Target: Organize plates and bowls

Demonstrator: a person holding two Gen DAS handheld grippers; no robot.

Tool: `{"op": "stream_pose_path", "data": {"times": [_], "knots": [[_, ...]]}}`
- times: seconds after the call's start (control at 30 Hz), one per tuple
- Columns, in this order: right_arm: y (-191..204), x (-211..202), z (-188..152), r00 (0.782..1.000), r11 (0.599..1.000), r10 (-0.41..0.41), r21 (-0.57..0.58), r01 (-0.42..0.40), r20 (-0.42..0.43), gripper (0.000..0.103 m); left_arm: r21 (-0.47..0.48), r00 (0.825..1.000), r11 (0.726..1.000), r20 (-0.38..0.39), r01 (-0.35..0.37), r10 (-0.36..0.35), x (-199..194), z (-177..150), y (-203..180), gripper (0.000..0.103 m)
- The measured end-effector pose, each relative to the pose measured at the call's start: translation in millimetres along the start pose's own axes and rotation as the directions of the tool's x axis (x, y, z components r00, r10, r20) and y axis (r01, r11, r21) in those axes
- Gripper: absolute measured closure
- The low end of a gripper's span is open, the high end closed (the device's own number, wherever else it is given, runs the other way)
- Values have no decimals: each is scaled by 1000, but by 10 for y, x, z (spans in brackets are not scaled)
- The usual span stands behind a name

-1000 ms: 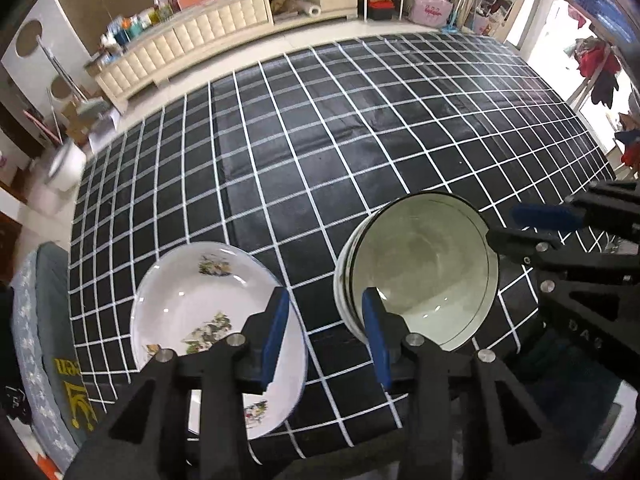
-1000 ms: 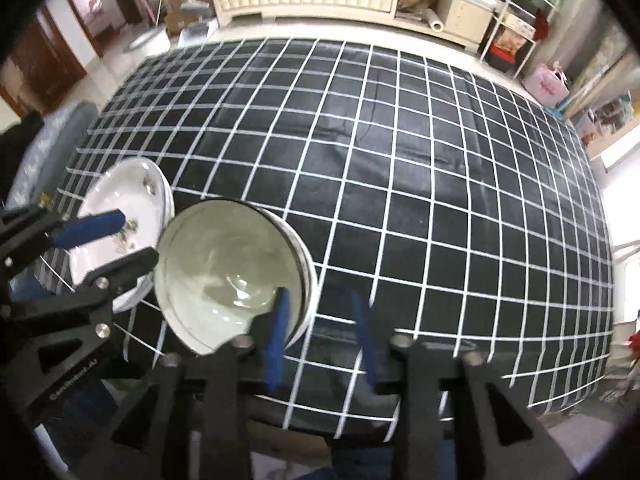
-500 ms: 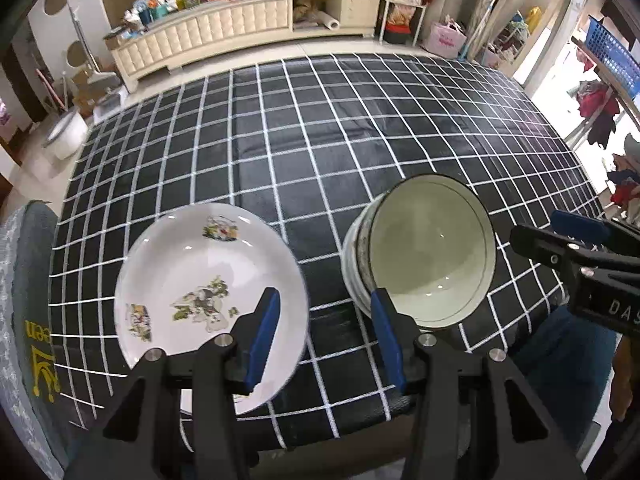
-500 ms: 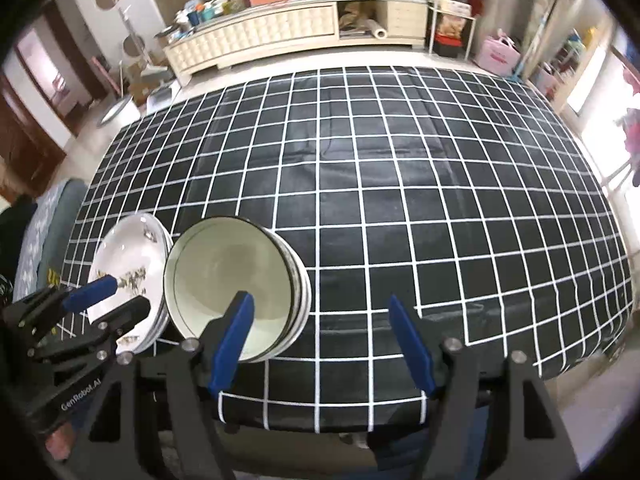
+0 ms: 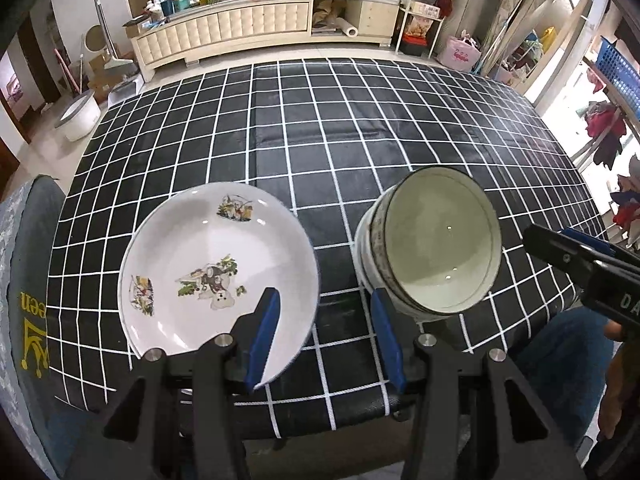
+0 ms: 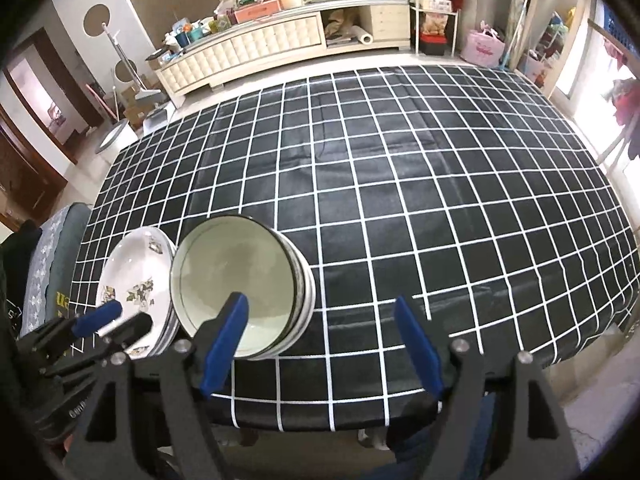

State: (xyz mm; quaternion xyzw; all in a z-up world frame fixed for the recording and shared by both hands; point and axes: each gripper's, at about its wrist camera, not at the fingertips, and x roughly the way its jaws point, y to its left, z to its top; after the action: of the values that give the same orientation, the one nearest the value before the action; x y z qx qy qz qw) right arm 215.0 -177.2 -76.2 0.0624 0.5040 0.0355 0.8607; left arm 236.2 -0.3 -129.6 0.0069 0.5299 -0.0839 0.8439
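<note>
Nearest, the left gripper (image 5: 325, 334) has its fingers apart and empty; the right gripper (image 6: 320, 346) is opening, with nothing between its fingers. Beyond, the stack of bowls (image 5: 434, 244) sits near the bench (image 5: 360, 128) edge, with the floral plates (image 5: 218, 276) just left of it.

I am holding my left gripper (image 5: 326, 336) pointing steeply down, its two blue-padded fingers (image 5: 264, 336) standing partly apart with nothing pinched between them. My right gripper (image 6: 320, 344) is tilting down the same way, and its jaws are opening, already spread wider than the left pair, with nothing pressed between the pads (image 6: 418, 344). From each gripper I am seeing the other one at the near edge: the right one is sitting off to the right of the left, and the two are staying apart, not touching.
</note>
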Motion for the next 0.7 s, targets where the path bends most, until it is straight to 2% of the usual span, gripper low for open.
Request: {"op": "stream_pose_path", "data": {"times": [0.2, 0.43, 0.57, 0.7], "knots": [[-31, 164, 41, 999, 998, -54, -11, 54, -5, 24, -1, 999, 1000, 28, 31, -31, 27, 121, 32, 58], [-73, 367, 77, 998, 999, -33, 8, 34, -50, 24, 25, 997, 996, -4, 82, -82, 186, 232, -35, 57], [-97, 457, 87, 997, 999, -25, 21, 26, -68, 24, 4, 988, 989, -33, 151, -151, 305, 286, -41, 58], [-122, 558, 75, 995, 999, -11, 29, 14, -98, 24, 12, 986, 988, -63, 154, -153, 441, 305, -61, 58]]}}
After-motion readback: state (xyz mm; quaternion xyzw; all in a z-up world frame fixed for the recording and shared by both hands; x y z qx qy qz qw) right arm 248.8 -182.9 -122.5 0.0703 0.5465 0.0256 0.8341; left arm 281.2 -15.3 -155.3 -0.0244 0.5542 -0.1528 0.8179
